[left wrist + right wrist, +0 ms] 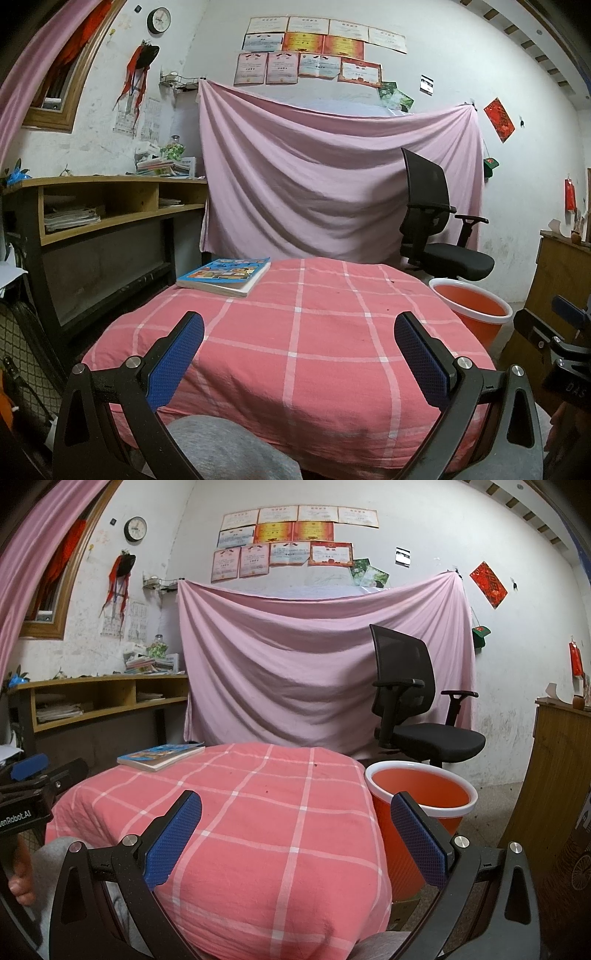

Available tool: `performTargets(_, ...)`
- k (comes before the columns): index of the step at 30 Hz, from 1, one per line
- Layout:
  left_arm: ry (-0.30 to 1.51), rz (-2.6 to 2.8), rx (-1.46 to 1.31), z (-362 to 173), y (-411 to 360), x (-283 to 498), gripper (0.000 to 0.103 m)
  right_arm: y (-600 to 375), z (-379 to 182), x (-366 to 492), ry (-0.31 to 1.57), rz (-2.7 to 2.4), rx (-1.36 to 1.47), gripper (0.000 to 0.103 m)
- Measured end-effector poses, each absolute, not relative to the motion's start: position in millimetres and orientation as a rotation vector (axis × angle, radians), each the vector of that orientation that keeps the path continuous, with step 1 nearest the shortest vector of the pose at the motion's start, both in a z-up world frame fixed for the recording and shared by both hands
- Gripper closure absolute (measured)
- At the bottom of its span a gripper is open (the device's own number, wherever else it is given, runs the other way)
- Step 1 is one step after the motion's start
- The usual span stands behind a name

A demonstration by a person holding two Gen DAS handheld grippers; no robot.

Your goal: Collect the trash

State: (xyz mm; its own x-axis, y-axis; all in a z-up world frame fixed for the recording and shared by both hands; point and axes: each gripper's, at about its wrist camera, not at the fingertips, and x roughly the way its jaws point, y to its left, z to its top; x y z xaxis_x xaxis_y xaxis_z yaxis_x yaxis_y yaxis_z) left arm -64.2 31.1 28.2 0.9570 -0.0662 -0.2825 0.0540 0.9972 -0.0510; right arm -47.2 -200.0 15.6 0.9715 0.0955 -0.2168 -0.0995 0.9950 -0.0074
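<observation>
An orange bin (421, 794) with a white rim is seen standing on the floor just right of the pink checked cloth (258, 830), apparently empty (its bottom is hidden). A book (225, 275) lies at the cloth's far left. The left gripper (299, 360) and right gripper (295, 840) are both held wide apart, empty, over the near edge.
</observation>
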Motion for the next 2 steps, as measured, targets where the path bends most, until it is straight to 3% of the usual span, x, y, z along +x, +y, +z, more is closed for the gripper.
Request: performTargets(2, 0.288, -0.06, -0.043, 28.2, 31.1, -64.4, 0.002, -199.6, 15.5, -47.7, 0.218, 0.099, -0.018, 0.0)
